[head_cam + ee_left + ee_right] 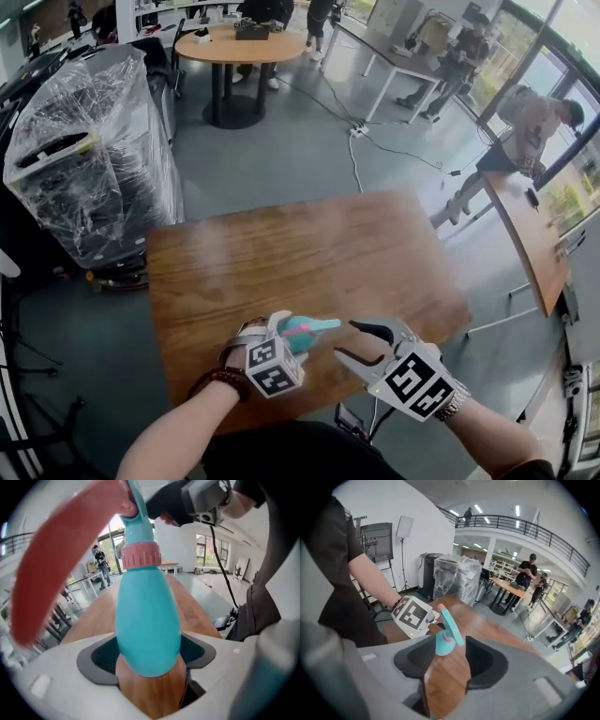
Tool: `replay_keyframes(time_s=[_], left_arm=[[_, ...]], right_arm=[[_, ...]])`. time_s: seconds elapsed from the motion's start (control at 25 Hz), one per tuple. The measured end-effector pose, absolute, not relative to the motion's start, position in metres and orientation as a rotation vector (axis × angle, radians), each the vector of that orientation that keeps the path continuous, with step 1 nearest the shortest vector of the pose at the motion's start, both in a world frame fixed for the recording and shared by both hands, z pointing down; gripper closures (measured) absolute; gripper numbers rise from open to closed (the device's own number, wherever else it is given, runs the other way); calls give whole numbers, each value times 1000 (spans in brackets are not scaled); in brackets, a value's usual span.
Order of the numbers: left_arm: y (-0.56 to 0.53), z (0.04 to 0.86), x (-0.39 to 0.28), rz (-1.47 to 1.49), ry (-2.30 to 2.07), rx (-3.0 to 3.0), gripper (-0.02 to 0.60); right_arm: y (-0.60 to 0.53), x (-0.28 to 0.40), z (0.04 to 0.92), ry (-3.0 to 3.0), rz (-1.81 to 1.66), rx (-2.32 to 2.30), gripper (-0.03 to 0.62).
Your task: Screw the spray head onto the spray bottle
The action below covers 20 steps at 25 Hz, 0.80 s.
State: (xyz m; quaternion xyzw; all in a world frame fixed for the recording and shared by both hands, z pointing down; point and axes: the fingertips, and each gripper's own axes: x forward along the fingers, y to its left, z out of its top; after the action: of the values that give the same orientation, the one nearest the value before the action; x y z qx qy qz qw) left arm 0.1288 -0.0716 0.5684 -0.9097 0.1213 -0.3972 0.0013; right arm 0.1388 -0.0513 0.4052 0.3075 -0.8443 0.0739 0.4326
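Observation:
A teal spray bottle (pixel 302 333) hangs tilted over the near edge of the wooden table (pixel 309 244), with my left gripper (pixel 287 336) shut on its body. In the left gripper view the bottle (pixel 147 620) fills the space between the pads, and its pink collar (pixel 140 555) and teal spray head (pixel 137 520) sit on the neck. My right gripper (pixel 349 340) stands open just right of the nozzle with nothing between its jaws. In the right gripper view the bottle (pixel 442 644) lies beyond the open jaws (pixel 449 660), next to the left gripper's marker cube (pixel 412 613).
A plastic-wrapped machine (pixel 89 159) stands left of the table. A round table (pixel 246 47) and several people are farther back. Another wooden table (pixel 530 234) is at the right, and cables (pixel 356 150) run across the grey floor.

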Motion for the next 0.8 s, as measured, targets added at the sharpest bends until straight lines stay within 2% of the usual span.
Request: replay_keyframes(time_s=[0.32, 0.8], left_arm=[[-134, 591, 149, -1042, 695, -3018, 161], [-152, 619, 153, -1078, 750, -2984, 158]], right_arm=[[-40, 196, 410, -2100, 301, 912, 411], [-33, 212, 431, -2129, 415, 966, 411]])
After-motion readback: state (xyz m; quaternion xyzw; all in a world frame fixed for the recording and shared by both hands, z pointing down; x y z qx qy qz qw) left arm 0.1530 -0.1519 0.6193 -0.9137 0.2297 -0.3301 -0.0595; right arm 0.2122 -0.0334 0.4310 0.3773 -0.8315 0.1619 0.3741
